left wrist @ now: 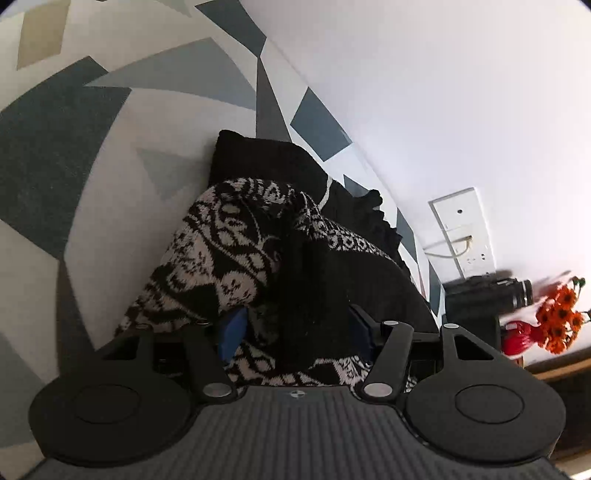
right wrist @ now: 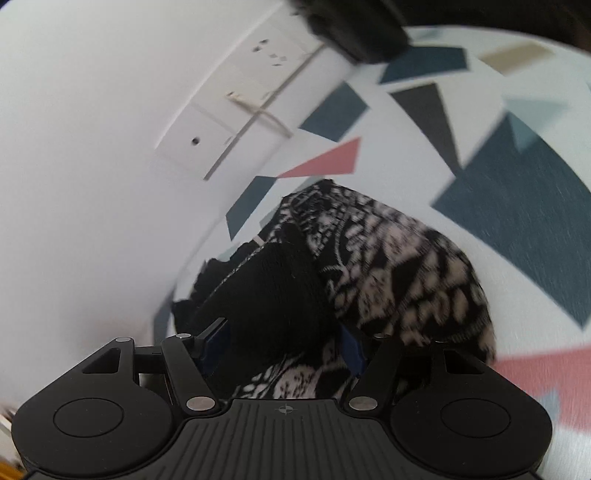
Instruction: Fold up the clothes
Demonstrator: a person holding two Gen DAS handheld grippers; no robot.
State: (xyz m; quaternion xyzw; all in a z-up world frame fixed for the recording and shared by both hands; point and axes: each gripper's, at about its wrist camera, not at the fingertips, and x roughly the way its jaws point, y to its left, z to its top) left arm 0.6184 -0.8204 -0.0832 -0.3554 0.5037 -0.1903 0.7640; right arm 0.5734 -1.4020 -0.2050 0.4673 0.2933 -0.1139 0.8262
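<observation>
A black-and-white patterned knit sweater (left wrist: 229, 243) lies bunched on a sheet printed with grey, blue and pink shapes (left wrist: 55, 147). Its black ribbed band runs down between the blue pads (left wrist: 232, 328) of my left gripper (left wrist: 295, 328). The jaws stand wide apart and do not pinch the knit. The right wrist view is blurred and shows the same sweater (right wrist: 399, 266) from the other side. My right gripper (right wrist: 284, 343) is also open, with black and patterned knit lying loosely between its fingers. Beyond the sweater lies a plain black garment (left wrist: 258, 158) with a ruffled edge.
A white wall (left wrist: 443, 92) runs close behind the clothes, with a socket plate (left wrist: 461, 232) and a cable. Further right are a black device (left wrist: 480, 295) and a red vase of orange flowers (left wrist: 554, 317). A dark blurred shape (right wrist: 354, 26) crosses the top of the right wrist view.
</observation>
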